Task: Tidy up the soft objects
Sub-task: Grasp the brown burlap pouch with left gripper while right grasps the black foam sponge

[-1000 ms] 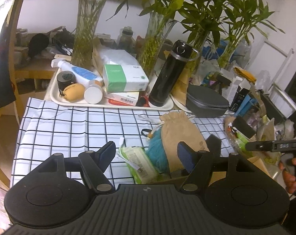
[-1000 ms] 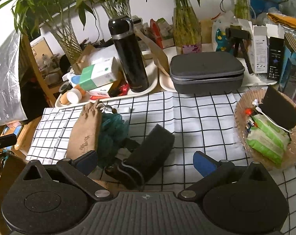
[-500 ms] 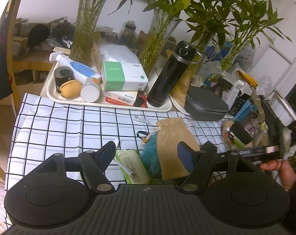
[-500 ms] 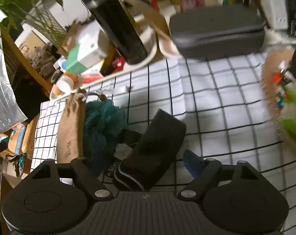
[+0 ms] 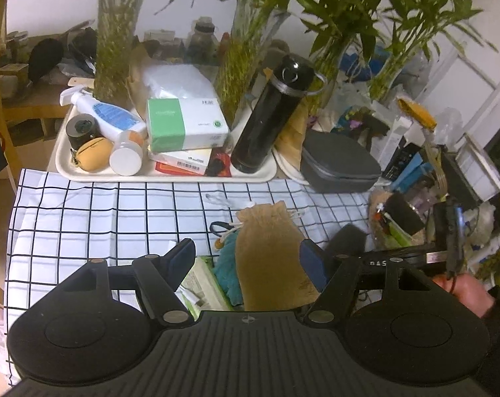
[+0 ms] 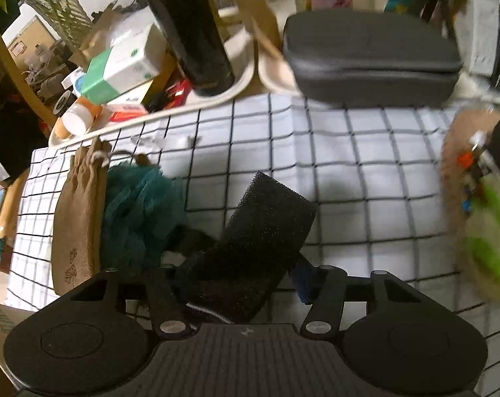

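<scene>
A tan drawstring pouch [image 5: 268, 254], a teal bath pouf [image 5: 226, 264] and a green wipes pack [image 5: 202, 286] lie together on the checked cloth [image 5: 101, 218]. My left gripper [image 5: 246, 258] is open above them, its jaws wide to either side of the pouch. In the right wrist view the pouch [image 6: 76, 215] and pouf [image 6: 141, 208] lie at the left. A black foam sponge [image 6: 260, 241] lies between the fingers of my right gripper [image 6: 240, 281], which is open around it; the left fingertip is hidden behind the sponge. The sponge also shows in the left wrist view [image 5: 347, 238].
A white tray [image 5: 84, 175] with a black flask [image 5: 273, 115], a green box and bottles lines the back. A grey zip case [image 6: 372, 56] stands behind the cloth. A woven basket [image 6: 455, 165] with green packs sits at the right edge. Plant vases stand behind.
My right gripper has moved forward and down over the black sponge, which now lies between its fingers. My left gripper has drawn back slightly and stays open.
</scene>
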A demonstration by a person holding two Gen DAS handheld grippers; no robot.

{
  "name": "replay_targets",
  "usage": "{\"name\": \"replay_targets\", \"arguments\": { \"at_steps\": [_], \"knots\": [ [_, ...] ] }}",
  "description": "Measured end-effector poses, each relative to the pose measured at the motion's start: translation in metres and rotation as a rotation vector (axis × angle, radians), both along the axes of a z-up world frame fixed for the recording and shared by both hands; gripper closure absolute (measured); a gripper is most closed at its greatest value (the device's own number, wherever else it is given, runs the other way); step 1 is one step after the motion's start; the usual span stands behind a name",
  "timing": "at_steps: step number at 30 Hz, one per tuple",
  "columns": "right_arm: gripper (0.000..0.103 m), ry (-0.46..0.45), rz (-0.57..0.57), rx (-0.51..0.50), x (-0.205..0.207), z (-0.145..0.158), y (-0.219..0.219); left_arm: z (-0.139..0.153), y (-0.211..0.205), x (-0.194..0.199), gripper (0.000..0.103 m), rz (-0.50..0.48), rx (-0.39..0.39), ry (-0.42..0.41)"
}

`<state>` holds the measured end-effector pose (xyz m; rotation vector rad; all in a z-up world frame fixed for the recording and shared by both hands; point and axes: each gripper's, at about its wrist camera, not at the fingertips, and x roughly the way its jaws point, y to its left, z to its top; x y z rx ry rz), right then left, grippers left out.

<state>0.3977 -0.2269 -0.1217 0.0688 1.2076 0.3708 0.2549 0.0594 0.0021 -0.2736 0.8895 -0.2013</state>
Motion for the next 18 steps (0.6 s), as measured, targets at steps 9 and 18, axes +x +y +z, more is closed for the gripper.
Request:
{"name": "replay_targets", "arguments": {
  "at_steps": [9,18],
  "knots": [
    [0.046,-0.077,-0.027,-0.108,0.001,0.01,-0.015,-0.012,-0.022,0.032,0.023,-0.009,-0.026,0.141],
    [0.046,-0.209,-0.036,-0.109,-0.01,0.034,-0.019,-0.044,-0.058,0.072,0.021,-0.048,0.005,0.321]
  ]
}}
